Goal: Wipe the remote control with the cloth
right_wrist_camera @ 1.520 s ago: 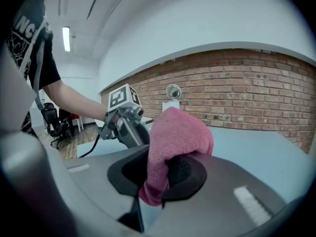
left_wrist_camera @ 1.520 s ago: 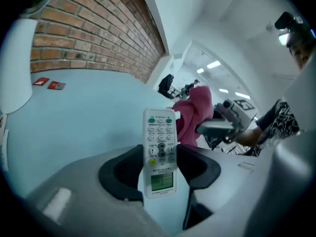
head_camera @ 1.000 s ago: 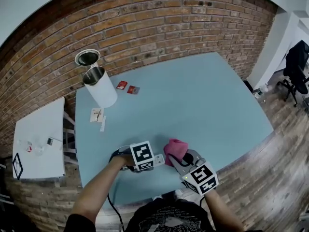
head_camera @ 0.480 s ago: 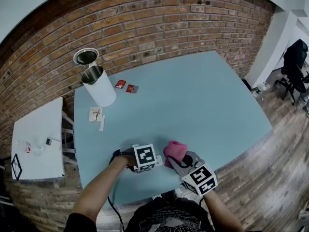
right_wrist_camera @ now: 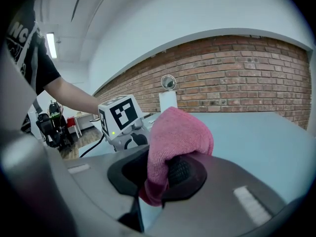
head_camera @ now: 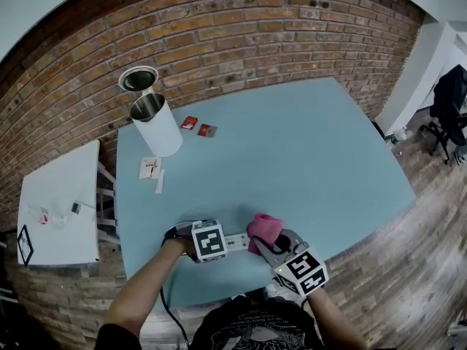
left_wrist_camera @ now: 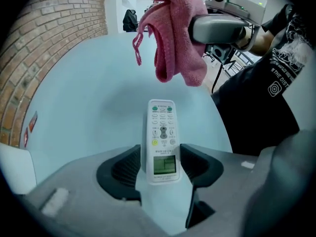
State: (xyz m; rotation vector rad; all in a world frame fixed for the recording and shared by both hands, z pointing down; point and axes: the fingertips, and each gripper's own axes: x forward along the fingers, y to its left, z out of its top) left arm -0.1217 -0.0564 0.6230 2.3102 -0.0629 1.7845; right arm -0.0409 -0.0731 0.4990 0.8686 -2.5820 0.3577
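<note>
The white remote control (left_wrist_camera: 162, 132) lies flat on the blue table (head_camera: 292, 159), buttons up. In the left gripper view its screen end sits between the jaws of my left gripper (left_wrist_camera: 160, 164). Those jaws have just been opening, and thin gaps show on both sides of the remote. From the head view the remote (head_camera: 235, 240) pokes out beside the left gripper (head_camera: 222, 242). My right gripper (right_wrist_camera: 160, 174) is shut on the pink cloth (right_wrist_camera: 177, 137), which hangs just above the remote's far end. The cloth (head_camera: 264, 228) is also in the head view.
A white canister (head_camera: 155, 126) and its lid (head_camera: 138, 78) stand at the table's far left by the brick wall. Two red packets (head_camera: 197, 126) and paper cards (head_camera: 149, 170) lie nearby. A white side table (head_camera: 58, 203) stands left. The table's near edge is close below both grippers.
The left gripper's marker cube has shifted a little left and toward me, so more of the remote shows beside it. The right gripper and cloth have stayed put.
</note>
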